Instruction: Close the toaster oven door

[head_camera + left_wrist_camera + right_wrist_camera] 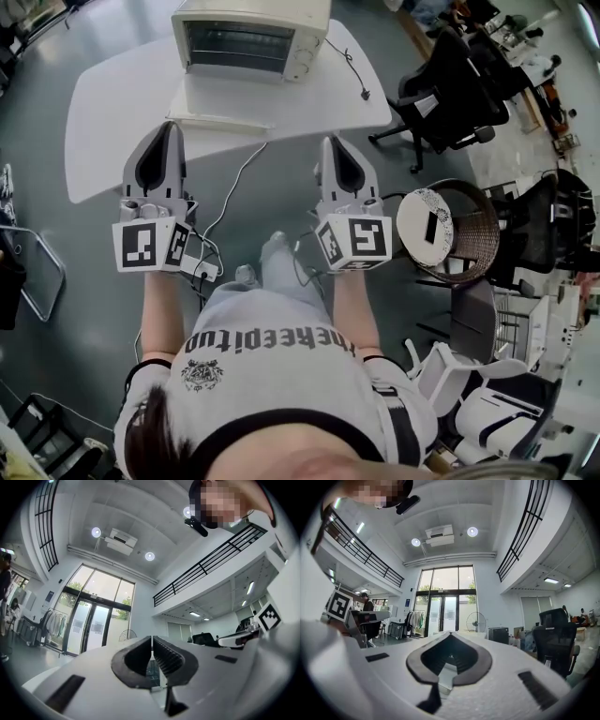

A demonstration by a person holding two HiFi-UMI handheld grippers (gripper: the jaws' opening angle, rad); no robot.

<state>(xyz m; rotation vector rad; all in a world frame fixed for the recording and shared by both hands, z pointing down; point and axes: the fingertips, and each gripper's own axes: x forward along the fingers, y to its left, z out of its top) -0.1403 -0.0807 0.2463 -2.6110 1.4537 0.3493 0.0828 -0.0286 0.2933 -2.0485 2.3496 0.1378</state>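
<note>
The cream toaster oven [253, 37] stands at the back of a white table [112, 103]. Its door [225, 105] hangs open, folded down flat toward me, and the dark wire rack inside shows. Both grippers are held out in front of me at the table's near edge, short of the door and touching nothing. The left gripper [169, 127] [151, 641] has its tips together with nothing between them. The right gripper [330, 141] [451, 634] is likewise shut and empty. Both gripper views look up and out at the room, not at the oven.
The oven's power cord [352, 66] trails over the table's right side. A black office chair [441, 89] stands right of the table, and a round wicker basket [469, 230] is near my right hand. A power strip [202, 267] and cables lie on the floor below.
</note>
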